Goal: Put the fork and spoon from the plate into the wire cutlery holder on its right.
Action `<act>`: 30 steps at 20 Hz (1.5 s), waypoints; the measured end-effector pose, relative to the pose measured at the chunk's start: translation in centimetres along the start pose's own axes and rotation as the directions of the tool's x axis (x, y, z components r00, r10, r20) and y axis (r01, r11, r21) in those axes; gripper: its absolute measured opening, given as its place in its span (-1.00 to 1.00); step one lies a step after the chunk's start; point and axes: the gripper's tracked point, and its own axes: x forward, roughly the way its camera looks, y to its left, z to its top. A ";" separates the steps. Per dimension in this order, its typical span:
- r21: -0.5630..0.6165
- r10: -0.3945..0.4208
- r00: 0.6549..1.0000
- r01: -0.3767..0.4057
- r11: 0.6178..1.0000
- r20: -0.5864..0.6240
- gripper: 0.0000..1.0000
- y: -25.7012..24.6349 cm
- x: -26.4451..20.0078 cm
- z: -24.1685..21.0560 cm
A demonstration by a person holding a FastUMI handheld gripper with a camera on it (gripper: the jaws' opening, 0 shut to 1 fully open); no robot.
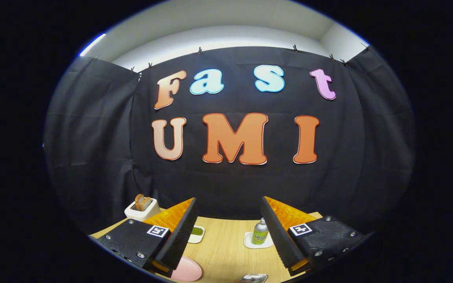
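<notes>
Gripper (229, 232) wide open and holding nothing, raised and aimed at the booth wall over the wooden table (226, 251). Pink plate (187, 271) peeking out just under the left finger, something shiny and metallic (255, 278) low between the fingers, can't tell if cutlery or holder. Probably light, stiff, slippery stuff, so best pinched mid-handle, across the flat.

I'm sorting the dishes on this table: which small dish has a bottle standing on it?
The white dish just ahead of the right finger carries the green bottle. The other small dish, by the left finger, holds something green. The gripper is open.
</notes>
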 end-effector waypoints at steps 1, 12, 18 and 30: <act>-0.002 0.004 1.000 -0.004 1.000 0.002 0.91 0.2 0.1 0.1; -0.030 0.038 0.997 -0.036 0.999 0.064 0.92 1.9 0.0 1.8; -0.044 0.050 0.997 -0.047 0.998 0.057 0.91 2.7 -0.1 1.4; -0.019 0.062 0.998 -0.061 0.998 0.023 0.92 3.1 -0.1 0.5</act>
